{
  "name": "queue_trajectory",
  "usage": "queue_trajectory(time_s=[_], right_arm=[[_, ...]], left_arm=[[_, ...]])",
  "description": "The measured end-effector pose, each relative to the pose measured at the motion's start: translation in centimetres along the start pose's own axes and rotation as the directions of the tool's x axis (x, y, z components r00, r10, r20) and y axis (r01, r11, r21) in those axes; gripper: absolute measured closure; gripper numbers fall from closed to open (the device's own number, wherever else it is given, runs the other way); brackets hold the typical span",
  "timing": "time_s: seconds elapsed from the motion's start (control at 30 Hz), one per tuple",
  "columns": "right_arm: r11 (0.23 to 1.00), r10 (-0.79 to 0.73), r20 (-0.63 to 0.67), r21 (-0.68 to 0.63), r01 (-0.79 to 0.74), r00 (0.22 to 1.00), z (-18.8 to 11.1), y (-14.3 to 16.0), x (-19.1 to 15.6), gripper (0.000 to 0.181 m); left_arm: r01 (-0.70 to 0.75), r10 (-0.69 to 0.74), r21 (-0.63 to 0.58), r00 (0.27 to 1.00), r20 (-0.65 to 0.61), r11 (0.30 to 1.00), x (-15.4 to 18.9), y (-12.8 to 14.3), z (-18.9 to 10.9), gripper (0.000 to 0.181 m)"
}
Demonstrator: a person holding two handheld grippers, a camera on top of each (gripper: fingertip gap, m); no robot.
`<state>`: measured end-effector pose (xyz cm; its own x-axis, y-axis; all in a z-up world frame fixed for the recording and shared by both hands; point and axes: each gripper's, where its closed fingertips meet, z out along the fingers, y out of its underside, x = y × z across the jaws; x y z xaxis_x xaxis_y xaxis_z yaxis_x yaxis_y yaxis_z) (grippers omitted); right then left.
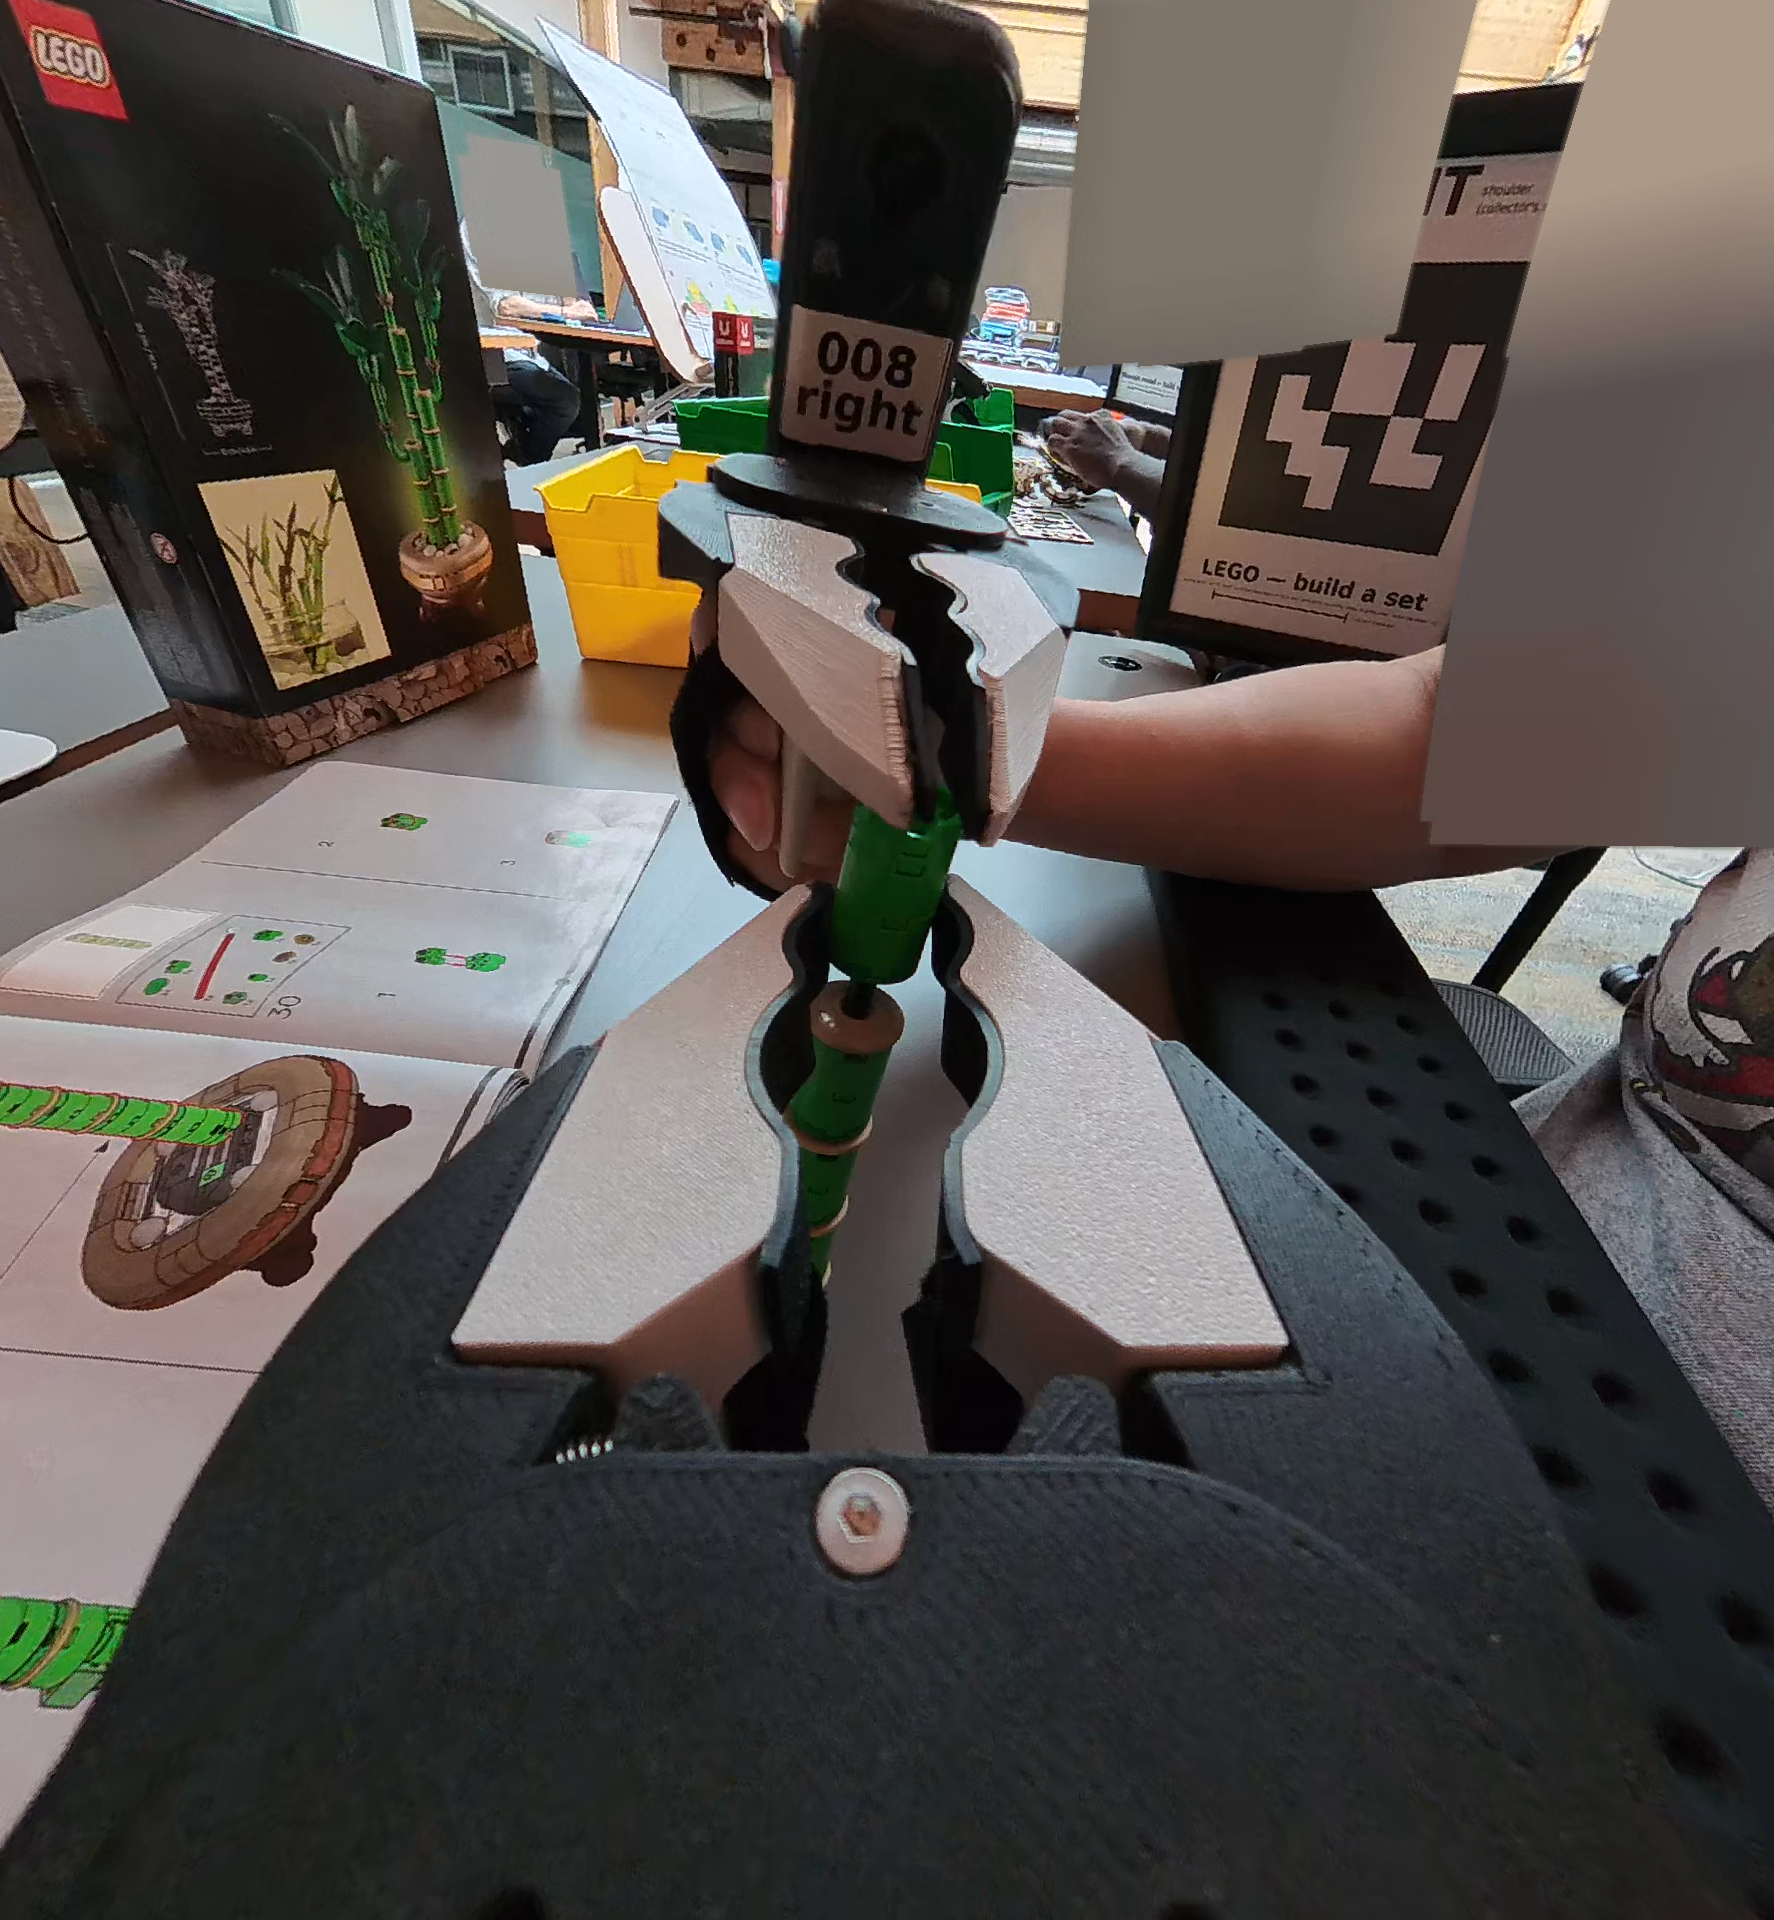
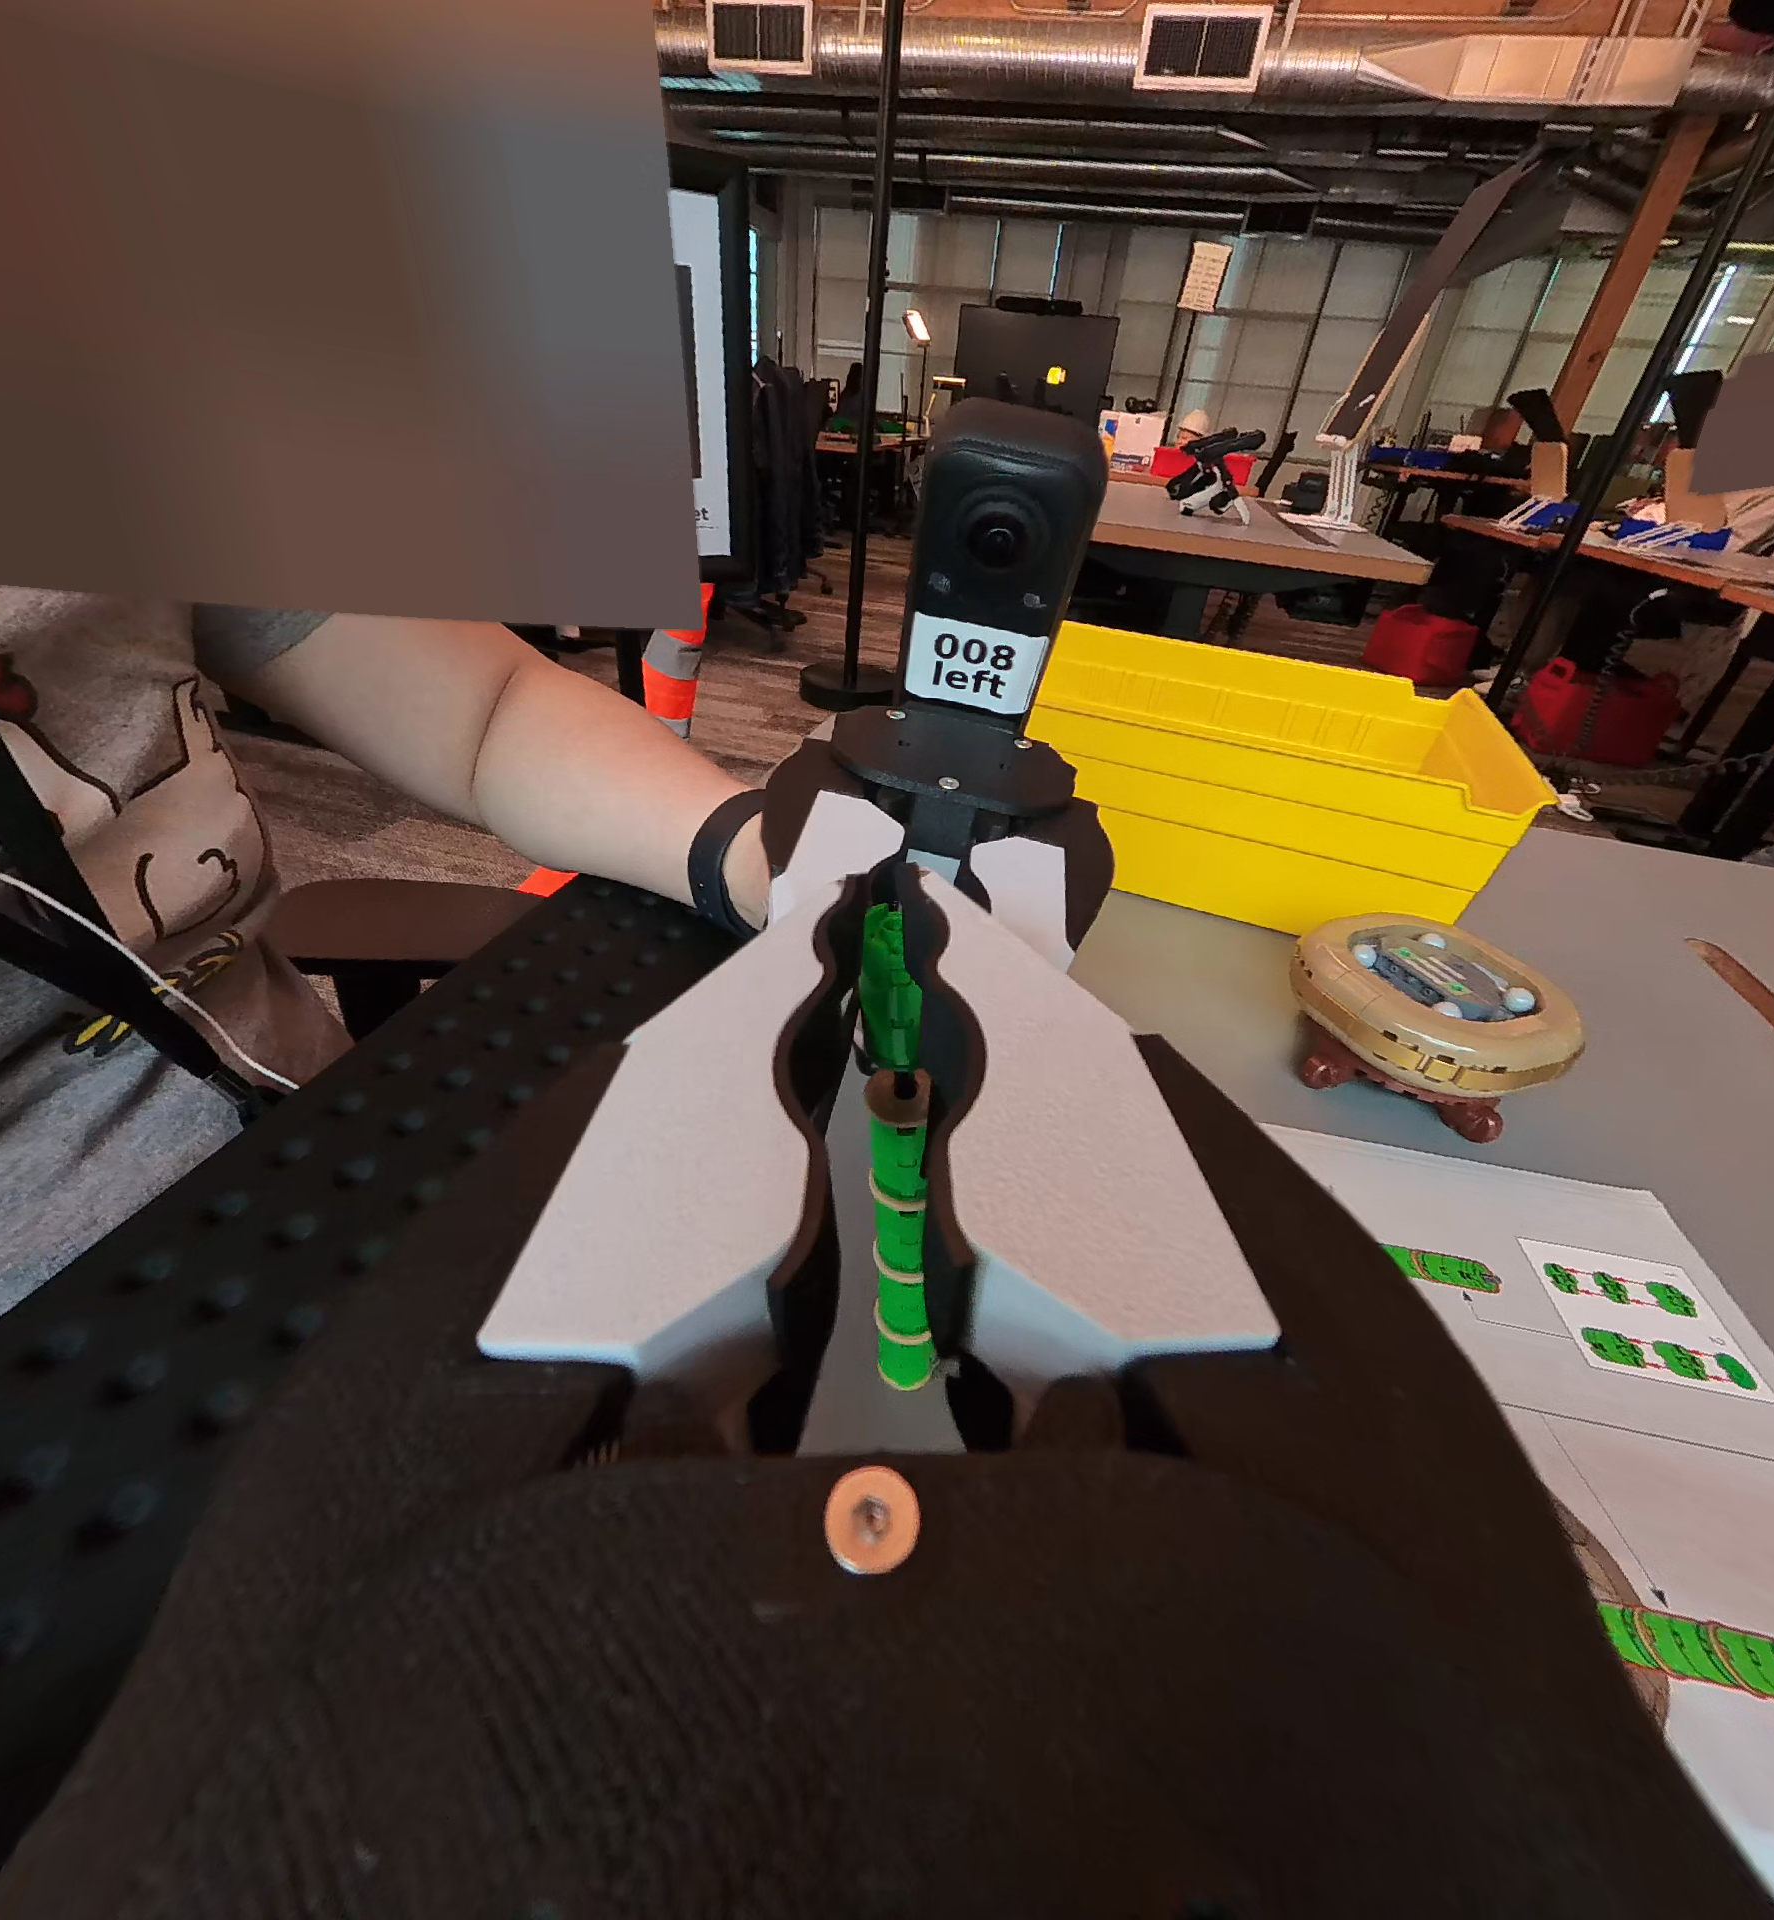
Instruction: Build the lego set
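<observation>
A green bamboo stalk with tan rings [image 1: 829,1117] is held off the table between my two grippers, which face each other tip to tip. My left gripper [image 1: 878,896] is shut on the ringed end. A brown disc [image 1: 857,1023] and a short bare black axle separate that end from a thicker plain green section [image 1: 888,904], which runs into my right gripper [image 1: 940,812]. In the right wrist view my right gripper [image 2: 888,904] is shut on a ringed stalk [image 2: 898,1247], and the green section [image 2: 888,987] reaches into the left gripper [image 2: 909,868].
A round tan pot base on dark red feet [image 2: 1434,1008] stands on the grey table by a yellow bin [image 2: 1278,790]. The open instruction booklet [image 1: 343,904] lies to the left below the set's box [image 1: 239,364]. A black perforated panel [image 1: 1434,1143] lines the table edge. The tips of one gripper are about 5 cm away from the tips of the other.
</observation>
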<state>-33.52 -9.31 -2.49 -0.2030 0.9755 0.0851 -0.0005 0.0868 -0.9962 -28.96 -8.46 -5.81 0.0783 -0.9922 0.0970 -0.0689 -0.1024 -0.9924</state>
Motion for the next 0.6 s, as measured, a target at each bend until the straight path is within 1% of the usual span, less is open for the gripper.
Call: queue_trajectory(time_s=[0.27, 0.6], right_arm=[[0.999, 0.036, 0.005, 0.007, -0.036, 0.999, -0.04, 0.13, 0.09, 0.173], [1.000, 0.024, -0.004, -0.006, -0.024, 1.000, 0.00, 0.36, 0.10, 0.171]], left_arm=[[0.011, -0.011, -0.002, 1.000, 0.000, 1.000, -0.10, 0.11, 0.03, 0.164], [0.021, -0.021, -0.003, 1.000, -0.011, 1.000, -0.10, 0.21, 0.04, 0.165]])
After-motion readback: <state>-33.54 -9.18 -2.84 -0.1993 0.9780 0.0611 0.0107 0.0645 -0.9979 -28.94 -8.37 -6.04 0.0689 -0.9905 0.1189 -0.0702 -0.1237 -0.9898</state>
